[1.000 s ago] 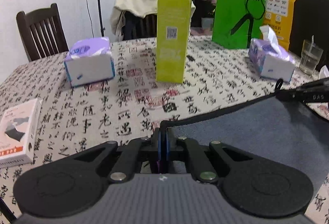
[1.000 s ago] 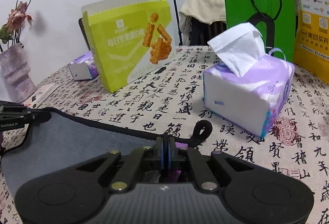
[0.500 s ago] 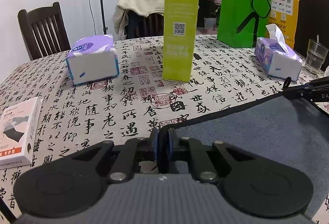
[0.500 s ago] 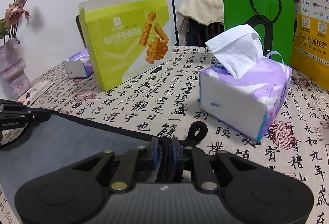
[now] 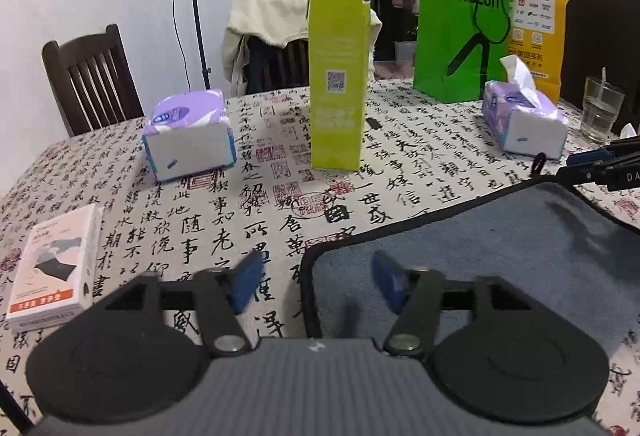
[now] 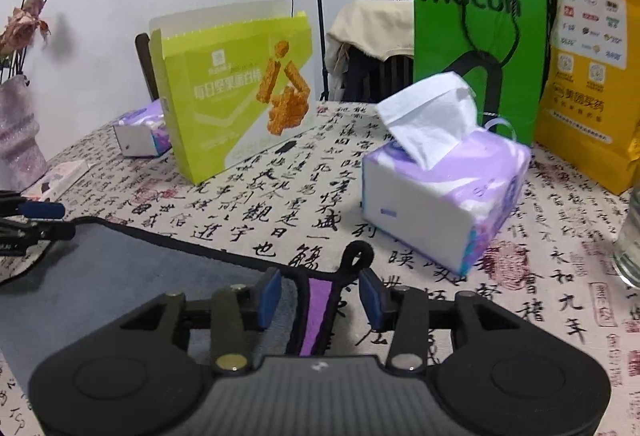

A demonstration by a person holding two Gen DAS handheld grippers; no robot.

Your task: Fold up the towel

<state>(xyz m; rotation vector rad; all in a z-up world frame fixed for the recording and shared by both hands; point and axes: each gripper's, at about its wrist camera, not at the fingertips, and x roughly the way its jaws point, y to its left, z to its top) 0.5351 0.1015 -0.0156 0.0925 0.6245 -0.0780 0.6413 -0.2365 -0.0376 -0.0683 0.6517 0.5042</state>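
A grey towel with a black hem lies flat on the patterned tablecloth. In the left wrist view my left gripper is open, its blue pads either side of the towel's near left corner. In the right wrist view the towel shows a purple underside and a black hanging loop at its corner. My right gripper is open around that corner. The right gripper also shows at the far right of the left wrist view.
On the table stand a lime snack box, two purple tissue packs, a green bag, a yellow bag, a glass, a small white box and a vase of dried roses.
Both grippers were shut on the towel's corners and have opened, letting the towel go. The towel now rests flat on the table.
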